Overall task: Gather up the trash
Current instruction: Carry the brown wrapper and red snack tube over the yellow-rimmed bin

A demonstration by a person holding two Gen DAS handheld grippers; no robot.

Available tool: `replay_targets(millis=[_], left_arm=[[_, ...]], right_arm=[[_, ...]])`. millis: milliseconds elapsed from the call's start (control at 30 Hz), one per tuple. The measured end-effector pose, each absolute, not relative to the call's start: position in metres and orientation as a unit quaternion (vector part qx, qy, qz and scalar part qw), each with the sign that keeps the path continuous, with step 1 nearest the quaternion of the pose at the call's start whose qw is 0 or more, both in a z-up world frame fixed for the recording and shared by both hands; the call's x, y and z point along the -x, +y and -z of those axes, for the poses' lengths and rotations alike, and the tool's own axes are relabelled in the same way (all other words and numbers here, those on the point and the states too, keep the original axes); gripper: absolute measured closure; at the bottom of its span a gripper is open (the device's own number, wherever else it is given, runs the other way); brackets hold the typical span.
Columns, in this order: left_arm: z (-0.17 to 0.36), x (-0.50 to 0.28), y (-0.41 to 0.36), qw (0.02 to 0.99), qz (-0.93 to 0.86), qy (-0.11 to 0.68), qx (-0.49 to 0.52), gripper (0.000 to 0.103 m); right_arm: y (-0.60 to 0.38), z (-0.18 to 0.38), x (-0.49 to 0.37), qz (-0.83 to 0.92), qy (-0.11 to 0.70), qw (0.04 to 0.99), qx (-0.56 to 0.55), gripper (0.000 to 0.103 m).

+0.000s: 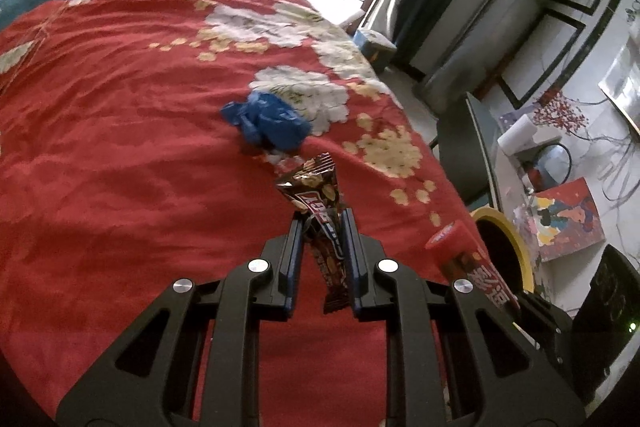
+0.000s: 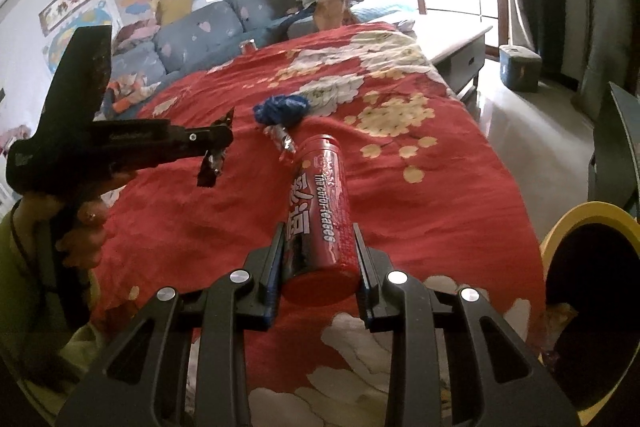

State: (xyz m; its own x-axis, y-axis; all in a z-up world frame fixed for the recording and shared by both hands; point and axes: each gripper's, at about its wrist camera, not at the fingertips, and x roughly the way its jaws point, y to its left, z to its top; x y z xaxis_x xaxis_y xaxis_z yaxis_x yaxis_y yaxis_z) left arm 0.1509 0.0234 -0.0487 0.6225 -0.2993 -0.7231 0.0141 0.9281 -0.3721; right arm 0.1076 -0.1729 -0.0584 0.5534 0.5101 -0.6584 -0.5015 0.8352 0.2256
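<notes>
Nearest my left camera, the left gripper (image 1: 322,223) had its black fingers with blue pads clamped on a glossy, crinkled brown snack wrapper (image 1: 316,193), its crimped end sticking up past the tips and its tail hanging down between the fingers. On my right camera, the right gripper (image 2: 318,243) was closed on a smooth red cylindrical can (image 2: 320,203) printed with white lettering, gripped near its base, the lidded end pointing away over the bed. Both pieces were held clear of the red bedspread (image 1: 120,147), a rumpled, woven cloth with white and cream flowers. Farther along it lay a crumpled blue plastic bag (image 1: 266,121), and just beside that a small silvery foil scrap (image 2: 282,141). The bed's right edge dropped off to pale floor, where a round bin (image 2: 588,267) with a yellow rim and dark interior stood just beside the mattress corner, close to my right gripper. The cloth around the blue bag lay open.
</notes>
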Motion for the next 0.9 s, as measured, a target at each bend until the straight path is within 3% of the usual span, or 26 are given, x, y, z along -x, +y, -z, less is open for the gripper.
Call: replay_targets(millis=[900], left_arm=[[0.020, -0.134, -0.094, 0.888, 0.194, 0.409, 0.075, 0.090]], right_arm=[[-0.281, 0.031, -0.104, -0.176, 0.335, 0.922, -0.080, 0.075]])
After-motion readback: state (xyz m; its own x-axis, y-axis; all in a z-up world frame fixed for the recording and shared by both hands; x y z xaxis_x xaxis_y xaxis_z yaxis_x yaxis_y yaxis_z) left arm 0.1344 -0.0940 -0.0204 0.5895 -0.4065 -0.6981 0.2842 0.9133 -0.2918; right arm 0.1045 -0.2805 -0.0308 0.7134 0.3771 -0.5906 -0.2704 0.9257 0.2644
